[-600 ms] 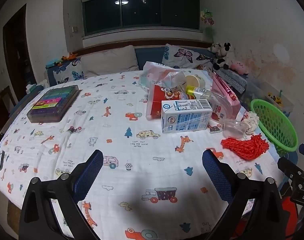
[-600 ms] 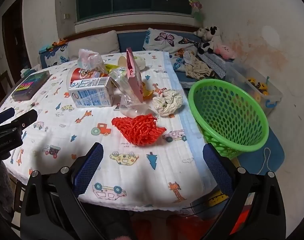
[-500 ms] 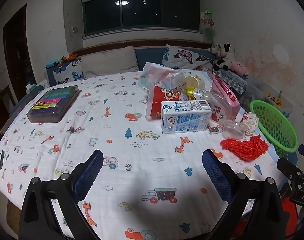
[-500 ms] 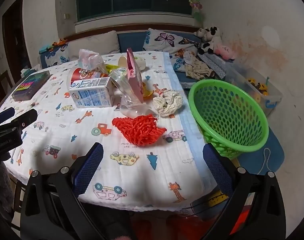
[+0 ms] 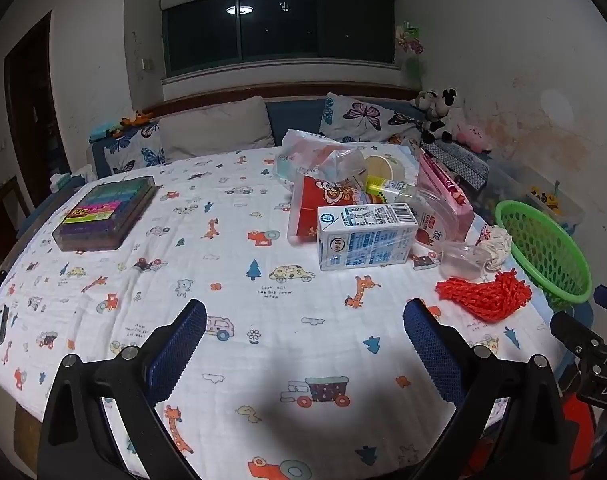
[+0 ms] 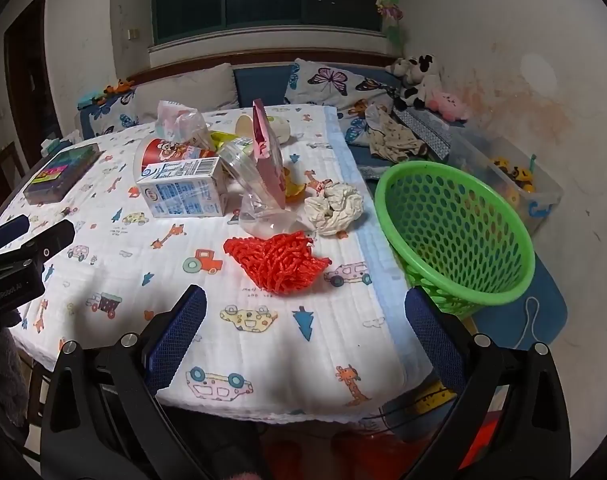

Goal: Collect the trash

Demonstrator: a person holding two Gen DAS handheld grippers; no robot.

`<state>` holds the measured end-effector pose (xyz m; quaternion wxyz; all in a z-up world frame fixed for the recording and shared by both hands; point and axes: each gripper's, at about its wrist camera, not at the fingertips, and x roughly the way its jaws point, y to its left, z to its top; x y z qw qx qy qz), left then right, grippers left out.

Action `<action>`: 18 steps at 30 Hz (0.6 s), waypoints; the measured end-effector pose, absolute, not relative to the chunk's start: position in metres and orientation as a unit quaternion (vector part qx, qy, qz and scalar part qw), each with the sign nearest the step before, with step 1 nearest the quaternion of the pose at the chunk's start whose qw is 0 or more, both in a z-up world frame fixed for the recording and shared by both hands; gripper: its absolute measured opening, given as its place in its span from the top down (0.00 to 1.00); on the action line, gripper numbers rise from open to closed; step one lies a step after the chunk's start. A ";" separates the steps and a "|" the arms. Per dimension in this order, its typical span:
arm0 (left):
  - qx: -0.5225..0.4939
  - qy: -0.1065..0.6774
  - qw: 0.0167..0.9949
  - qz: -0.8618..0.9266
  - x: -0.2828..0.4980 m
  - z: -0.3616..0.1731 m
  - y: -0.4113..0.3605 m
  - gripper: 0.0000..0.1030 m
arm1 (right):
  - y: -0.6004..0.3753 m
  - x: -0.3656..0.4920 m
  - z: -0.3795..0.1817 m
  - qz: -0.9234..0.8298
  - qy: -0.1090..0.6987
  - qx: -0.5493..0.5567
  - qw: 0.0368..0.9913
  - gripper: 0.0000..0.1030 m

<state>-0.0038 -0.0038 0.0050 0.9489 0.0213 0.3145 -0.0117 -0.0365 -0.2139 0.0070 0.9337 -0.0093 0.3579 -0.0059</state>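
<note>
Both grippers are hovering level above the cartoon-print tablecloth (image 5: 231,280), fingers spread wide and holding nothing. The left gripper (image 5: 303,340) is facing the blue-and-white milk carton (image 5: 365,236). The right gripper (image 6: 305,320) is facing the crumpled red mesh net (image 6: 277,260), which is lying beside the green perforated plastic basket (image 6: 455,236) at the table's edge.

Bare printed tablecloth (image 6: 263,320) fills the lower centre; the red mesh net (image 6: 277,258) lies mid-frame, the green perforated plastic basket (image 6: 455,232) blocks the right.
</note>
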 end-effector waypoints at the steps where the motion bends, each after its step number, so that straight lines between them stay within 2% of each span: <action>1: 0.021 0.315 0.949 -0.013 -0.004 0.005 -0.003 0.07 | -0.216 -0.041 0.006 -0.006 0.358 -0.008 0.934 0.04; 18: 0.020 0.315 0.949 -0.012 -0.004 0.007 -0.002 0.07 | -0.215 -0.041 0.007 -0.006 0.357 -0.008 0.934 0.04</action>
